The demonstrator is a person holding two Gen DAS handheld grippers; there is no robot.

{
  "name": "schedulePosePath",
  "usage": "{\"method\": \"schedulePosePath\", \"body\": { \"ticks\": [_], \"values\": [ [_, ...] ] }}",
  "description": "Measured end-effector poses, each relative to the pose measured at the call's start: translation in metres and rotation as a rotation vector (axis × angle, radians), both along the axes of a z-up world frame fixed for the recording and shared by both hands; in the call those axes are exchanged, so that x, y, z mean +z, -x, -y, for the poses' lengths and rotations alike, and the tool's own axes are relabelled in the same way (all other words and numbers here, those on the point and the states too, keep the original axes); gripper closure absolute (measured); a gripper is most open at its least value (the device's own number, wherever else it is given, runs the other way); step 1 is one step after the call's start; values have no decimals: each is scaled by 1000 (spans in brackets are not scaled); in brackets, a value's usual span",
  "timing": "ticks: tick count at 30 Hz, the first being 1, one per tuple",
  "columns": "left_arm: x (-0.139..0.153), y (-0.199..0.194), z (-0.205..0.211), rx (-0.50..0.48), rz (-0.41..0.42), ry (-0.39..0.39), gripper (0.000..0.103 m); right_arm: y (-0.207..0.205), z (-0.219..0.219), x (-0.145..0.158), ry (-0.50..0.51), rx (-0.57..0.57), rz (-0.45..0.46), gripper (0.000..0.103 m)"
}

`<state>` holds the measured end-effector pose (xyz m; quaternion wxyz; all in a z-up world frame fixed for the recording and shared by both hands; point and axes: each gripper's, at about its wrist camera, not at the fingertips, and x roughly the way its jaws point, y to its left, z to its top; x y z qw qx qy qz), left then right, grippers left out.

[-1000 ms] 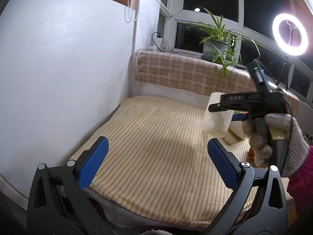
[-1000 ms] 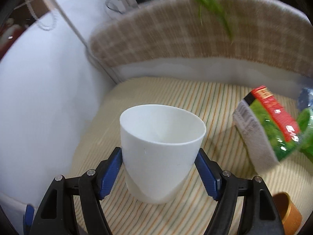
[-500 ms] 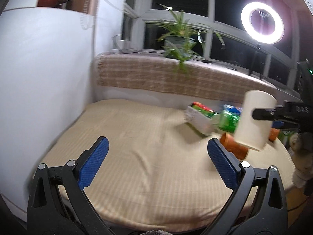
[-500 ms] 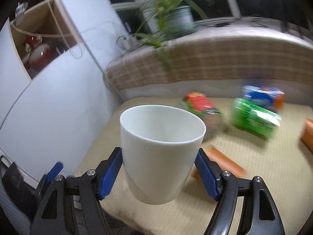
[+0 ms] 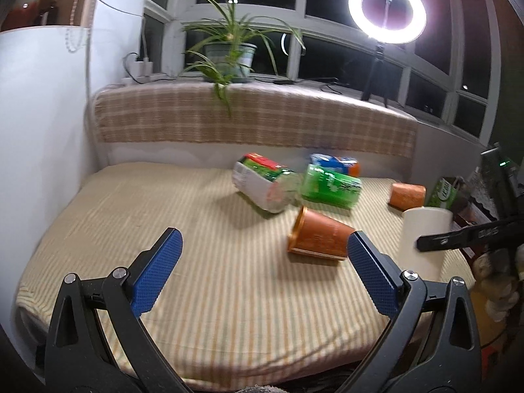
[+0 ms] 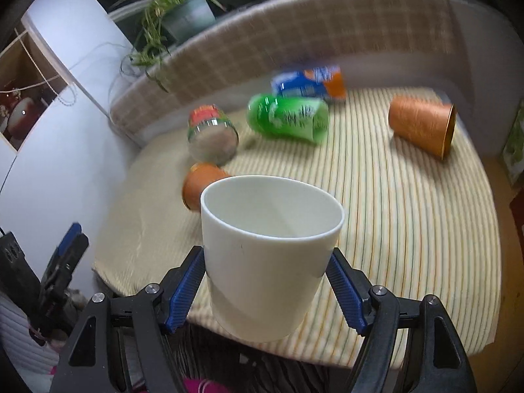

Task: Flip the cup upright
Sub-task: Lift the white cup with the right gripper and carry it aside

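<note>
I see a striped cloth covering the table, with a checked cloth along its back edge. On it lie two orange cups on their sides, well apart, a clear jar with a red and green label, a green packet and a blue packet behind it. A potted spider plant and a lit ring light stand at the window.

Ring light far right glares against dark windows. Objects cast shadows leftward. Right wrist view motion-blurred; fisheye bends and darkens the edges.
</note>
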<state>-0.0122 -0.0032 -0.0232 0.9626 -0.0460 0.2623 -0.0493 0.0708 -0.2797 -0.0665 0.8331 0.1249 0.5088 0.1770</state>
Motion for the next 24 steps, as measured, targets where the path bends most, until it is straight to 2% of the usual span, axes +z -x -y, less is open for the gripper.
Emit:
{"method": "schedulePosePath", "body": {
  "ticks": [4,9,19,24],
  "values": [
    [0,-3,7,-18,-13,7,1,-15,1,-23,-15,8,-63,26],
    [-2,-7,14,-39,-29,14,1,-32,4,-36,-41,-13,-82,26],
    [-10,-22,42,-139,-105,71,4,-51,6,-47,-28,-45,-75,26],
    [-13,-32,63,-194,-149,96,8,-48,15,-42,-60,-57,-38,25]
  ]
}}
